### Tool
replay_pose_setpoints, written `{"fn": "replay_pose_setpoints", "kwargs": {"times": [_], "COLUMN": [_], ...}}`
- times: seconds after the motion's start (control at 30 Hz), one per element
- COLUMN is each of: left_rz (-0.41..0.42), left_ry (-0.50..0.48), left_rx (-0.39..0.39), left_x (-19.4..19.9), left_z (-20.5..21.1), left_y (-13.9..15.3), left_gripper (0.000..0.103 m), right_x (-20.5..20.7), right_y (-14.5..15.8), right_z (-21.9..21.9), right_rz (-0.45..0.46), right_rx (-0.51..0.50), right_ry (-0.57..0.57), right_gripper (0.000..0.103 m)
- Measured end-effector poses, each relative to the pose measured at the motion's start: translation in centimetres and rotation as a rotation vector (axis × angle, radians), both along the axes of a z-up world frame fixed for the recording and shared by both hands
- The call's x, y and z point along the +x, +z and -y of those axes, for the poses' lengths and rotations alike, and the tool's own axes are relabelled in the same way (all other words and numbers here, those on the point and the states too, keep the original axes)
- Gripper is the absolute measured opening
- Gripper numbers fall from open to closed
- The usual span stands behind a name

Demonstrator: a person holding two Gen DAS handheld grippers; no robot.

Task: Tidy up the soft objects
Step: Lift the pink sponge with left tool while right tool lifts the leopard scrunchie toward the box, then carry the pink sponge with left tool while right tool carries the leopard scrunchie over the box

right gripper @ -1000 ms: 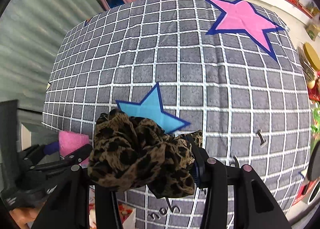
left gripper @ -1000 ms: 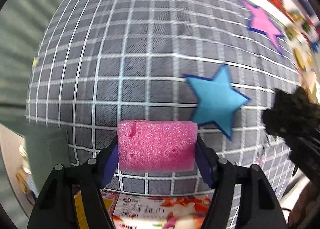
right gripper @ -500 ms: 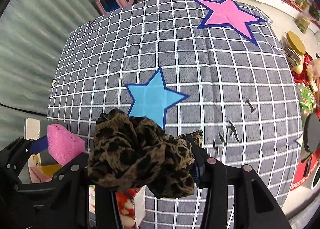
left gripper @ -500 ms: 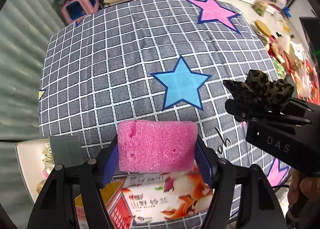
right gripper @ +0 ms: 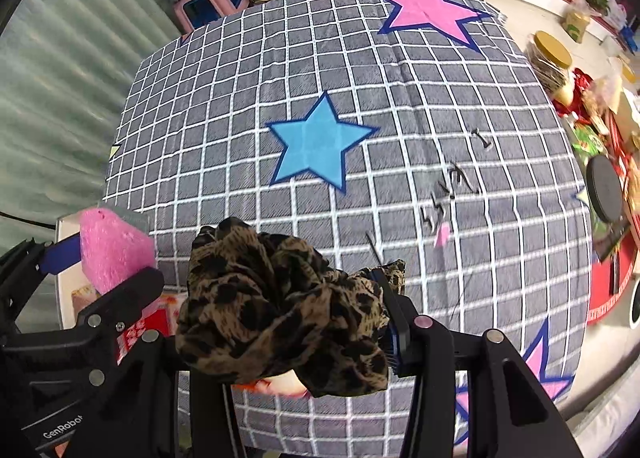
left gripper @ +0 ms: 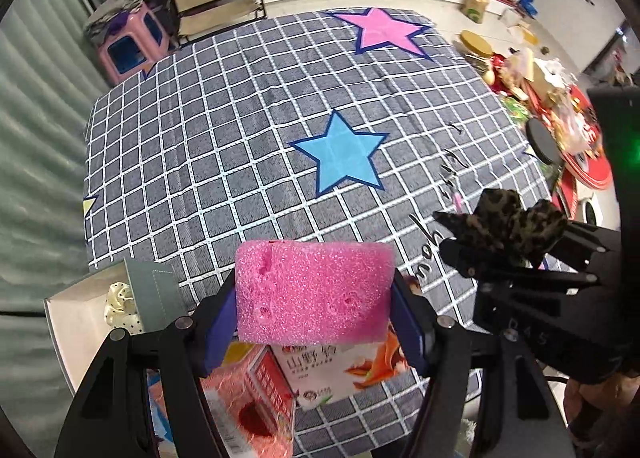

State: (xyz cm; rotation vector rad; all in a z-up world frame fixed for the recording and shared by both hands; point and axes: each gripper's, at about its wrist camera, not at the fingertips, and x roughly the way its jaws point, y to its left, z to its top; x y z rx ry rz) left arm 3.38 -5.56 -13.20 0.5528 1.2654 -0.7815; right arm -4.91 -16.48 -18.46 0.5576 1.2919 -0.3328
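Note:
My left gripper [left gripper: 314,294] is shut on a pink sponge block [left gripper: 312,292], held above the near edge of the checked bedspread [left gripper: 224,146]. Its blue pads press both ends of the block. My right gripper [right gripper: 288,306] is shut on a leopard-print scrunchie [right gripper: 280,306], which bulges out over the jaws. In the left wrist view the scrunchie [left gripper: 504,222] and right gripper sit at the right. In the right wrist view the sponge [right gripper: 112,246] and left gripper appear at the left edge. Both grippers point steeply down.
An open white box [left gripper: 76,322] at the lower left holds a white dotted scrunchie [left gripper: 120,308]. A printed carton [left gripper: 340,370] and a red packet [left gripper: 248,402] lie under the left gripper. A pink stool [left gripper: 128,42] and shelves stand beyond the bed; clutter covers the floor on the right.
Both grippers have risen and drawn back from the bedspread, so the whole bed, the white box and the cartons now show. The sponge and scrunchie stay gripped.

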Motion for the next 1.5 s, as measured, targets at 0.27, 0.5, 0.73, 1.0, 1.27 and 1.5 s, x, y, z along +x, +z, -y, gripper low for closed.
{"fn": "replay_pose_setpoints", "kwargs": {"times": [0.27,0.5,0.73,1.0,1.27,1.5], "left_rz": [0.031,0.102,0.141,0.162,0.162,0.166], "left_ry": [-0.105,-0.144,-0.094,0.039,0.155,0.210], "left_rx": [-0.077,-0.111,-0.123,-0.116,-0.116,-0.116], "left_x": [-2.9,-4.5,-3.8,-2.2,-1.4,-1.2], "left_z": [-3.7,-8.5,-14.2,-19.8,-23.9,-26.4], "left_y": [3.3,5.8,7.3,7.2,6.5,6.0], "left_gripper": [0.072,0.072,0.072,0.072,0.072,0.072], "right_x": [-3.4,-5.3,-4.6,-1.9,0.3,1.6], "right_y": [2.0,3.9,7.3,10.2,10.6,10.6], "right_z": [-3.3,-7.4,-12.1,-16.9,-20.7,-23.4], "right_rz": [0.000,0.005,0.057,0.096,0.087,0.074], "right_rx": [-0.016,-0.006,-0.027,-0.084,-0.104,-0.121], "right_ry": [-0.057,-0.084,-0.042,0.087,0.214,0.309], "right_gripper": [0.048,0.048,0.048,0.048,0.048,0.048]}}
